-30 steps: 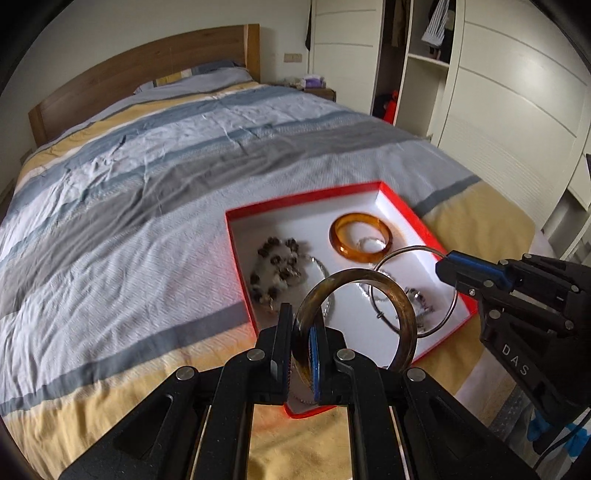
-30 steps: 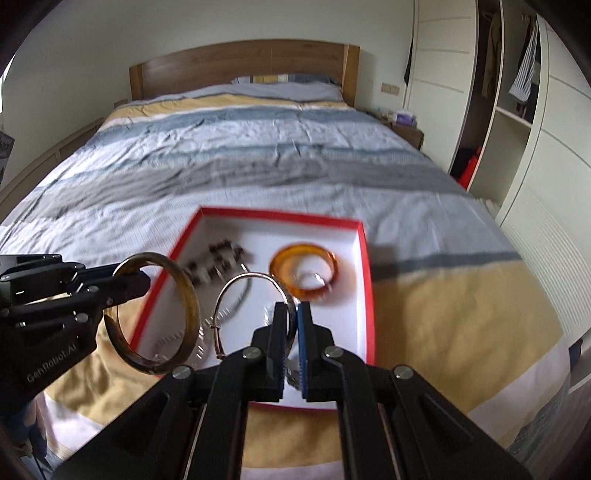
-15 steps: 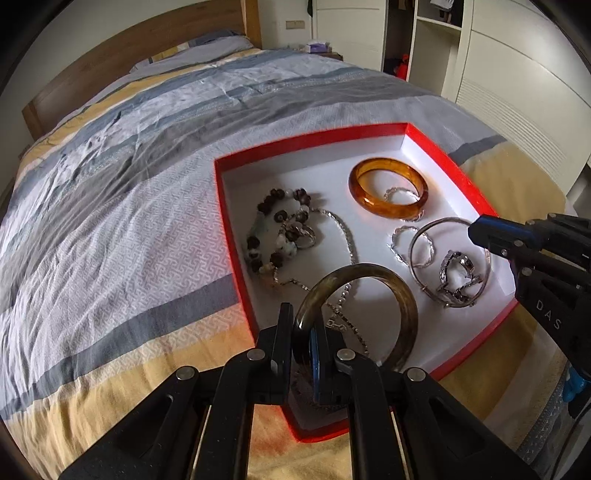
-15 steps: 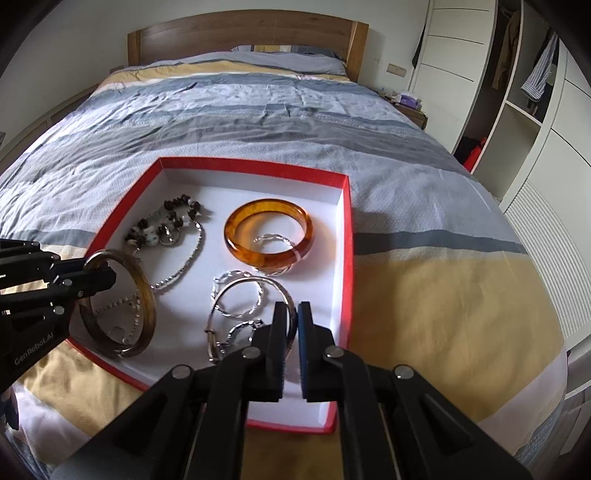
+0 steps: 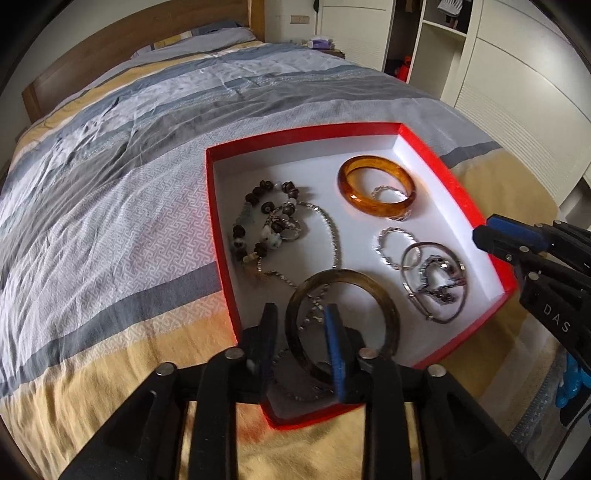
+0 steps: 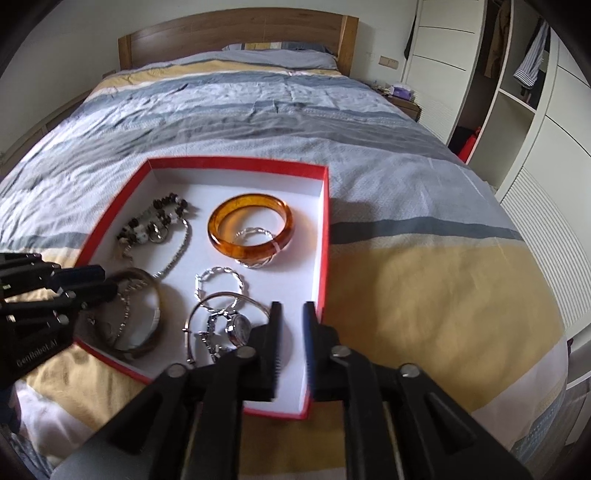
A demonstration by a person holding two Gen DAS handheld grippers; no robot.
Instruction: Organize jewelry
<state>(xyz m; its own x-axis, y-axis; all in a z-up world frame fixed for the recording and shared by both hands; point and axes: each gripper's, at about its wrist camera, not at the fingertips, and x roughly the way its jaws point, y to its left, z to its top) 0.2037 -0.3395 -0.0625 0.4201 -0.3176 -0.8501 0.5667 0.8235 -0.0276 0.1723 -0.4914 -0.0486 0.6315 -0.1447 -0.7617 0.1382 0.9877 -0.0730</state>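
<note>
Right wrist: striped bedspread [image 6: 258, 110], wooden headboard [image 6: 236, 33].

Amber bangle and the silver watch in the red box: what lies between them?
A twisted silver ring lies on the white floor between the amber bangle and the watch. The right wrist view shows it best.

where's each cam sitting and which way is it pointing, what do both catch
Left wrist: on the left claw, angled down over the red box's near-left corner toward the headboard; its opening fingers straddle the dark bangle; the right claw enters from the right.
Right wrist: on the right claw, angled down over the box's near-right corner; its fingers opening, nothing between; the left claw enters from the left.
Shared: box, amber bangle, dark bangle, striped bed.
</note>
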